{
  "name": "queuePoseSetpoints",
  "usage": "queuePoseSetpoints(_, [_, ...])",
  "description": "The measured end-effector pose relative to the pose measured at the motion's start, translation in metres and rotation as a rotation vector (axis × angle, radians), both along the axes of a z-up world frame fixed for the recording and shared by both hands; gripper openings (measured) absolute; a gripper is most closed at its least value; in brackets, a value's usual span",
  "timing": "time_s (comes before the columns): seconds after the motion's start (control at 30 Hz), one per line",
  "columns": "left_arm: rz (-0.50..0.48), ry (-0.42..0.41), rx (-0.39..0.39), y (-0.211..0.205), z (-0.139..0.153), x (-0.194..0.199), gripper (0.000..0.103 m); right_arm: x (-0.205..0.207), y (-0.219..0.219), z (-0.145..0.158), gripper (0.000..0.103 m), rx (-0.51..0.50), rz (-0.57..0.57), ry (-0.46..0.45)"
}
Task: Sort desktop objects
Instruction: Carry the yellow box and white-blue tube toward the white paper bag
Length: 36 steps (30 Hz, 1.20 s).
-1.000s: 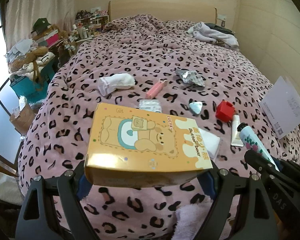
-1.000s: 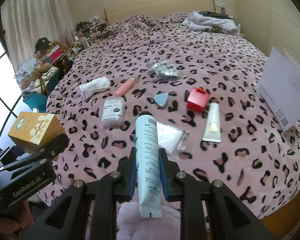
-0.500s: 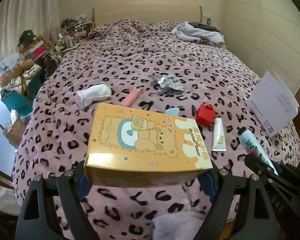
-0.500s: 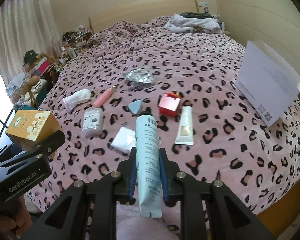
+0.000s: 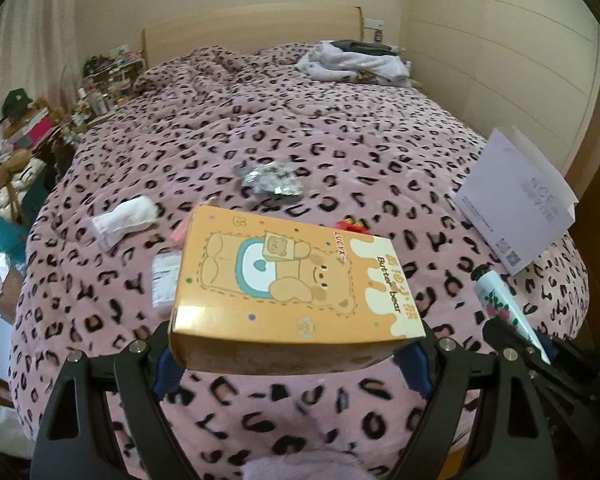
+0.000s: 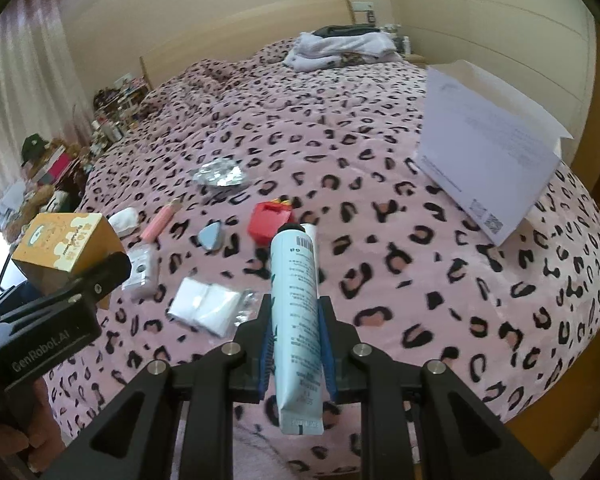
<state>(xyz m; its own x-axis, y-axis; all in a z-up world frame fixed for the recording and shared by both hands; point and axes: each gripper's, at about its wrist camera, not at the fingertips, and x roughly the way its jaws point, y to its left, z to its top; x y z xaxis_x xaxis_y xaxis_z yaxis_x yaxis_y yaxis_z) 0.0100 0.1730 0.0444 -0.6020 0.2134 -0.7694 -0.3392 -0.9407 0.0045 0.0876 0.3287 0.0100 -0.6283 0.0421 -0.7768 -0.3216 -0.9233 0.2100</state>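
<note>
My left gripper (image 5: 296, 356) is shut on an orange Butter bear box (image 5: 292, 280) and holds it above the near edge of the bed. The box also shows in the right wrist view (image 6: 66, 248). My right gripper (image 6: 296, 336) is shut on a pale blue tube (image 6: 296, 300), held upright above the bed's near edge. The tube shows in the left wrist view (image 5: 500, 300) at the right. On the bed lie a red box (image 6: 270, 222), a pink stick (image 6: 160, 222), a blue triangle (image 6: 211, 236), a white sock (image 5: 124, 220), a foil wrapper (image 6: 220, 174) and a white packet (image 6: 208, 308).
A pink leopard-print quilt (image 5: 340, 128) covers the bed. A white open carton (image 6: 488, 160) stands at the bed's right edge. Folded clothes (image 6: 340, 48) lie near the headboard. A cluttered shelf and bags (image 5: 28, 136) stand left of the bed.
Both grippers have pulled back and risen from the bed with the box and the tube still held. The objects on the quilt look farther away.
</note>
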Motion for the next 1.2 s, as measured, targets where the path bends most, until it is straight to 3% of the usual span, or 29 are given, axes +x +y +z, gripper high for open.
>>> queuePoseSetpoints(0.6, [-0.164,-0.009,0.018,0.118,-0.008,-0.018,0.087,0.01,0.095,-0.007,0.02,0.008,-0.143,-0.009])
queuePoseSetpoints(1.2, [-0.271,0.0,0.002,0.182,-0.007,-0.019,0.087,0.018,0.143,-0.001,0.02,0.02,-0.205,-0.002])
